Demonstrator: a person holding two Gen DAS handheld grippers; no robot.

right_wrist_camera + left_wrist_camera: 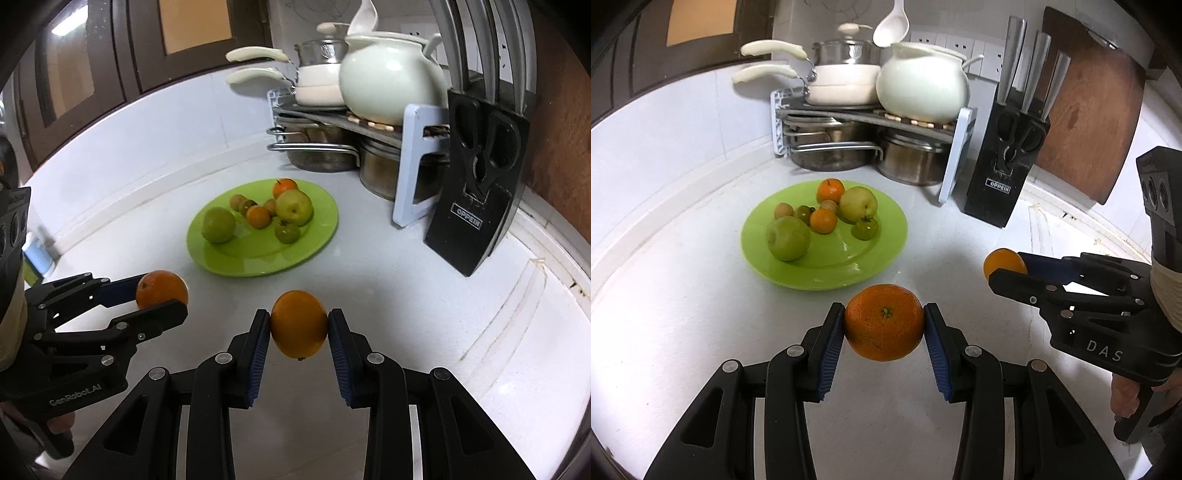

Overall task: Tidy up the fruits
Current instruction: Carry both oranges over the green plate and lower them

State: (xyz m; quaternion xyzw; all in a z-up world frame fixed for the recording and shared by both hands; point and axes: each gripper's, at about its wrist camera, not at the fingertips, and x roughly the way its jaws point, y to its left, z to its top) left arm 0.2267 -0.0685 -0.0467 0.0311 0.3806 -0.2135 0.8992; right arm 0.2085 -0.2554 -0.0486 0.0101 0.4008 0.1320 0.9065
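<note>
Both grippers are angled down over the white counter [683, 184], side by side, each with an orange pinched in it. The left gripper [884, 323] has its blue pads pressed on either side of a big orange [884, 321], stem end facing the camera, held clear above the counter. The right gripper [299, 325] is clamped narrower on a smaller orange [299, 324], also off the surface; a bit of the person's hand [1126, 398] shows on its handle. Just past them sits the green plate [879, 254] with green apples, small oranges and a few smaller fruits. Further back right is a black knife block [1001, 184], and behind it all a rack of pots [864, 114] with a white teapot [923, 88].
</note>
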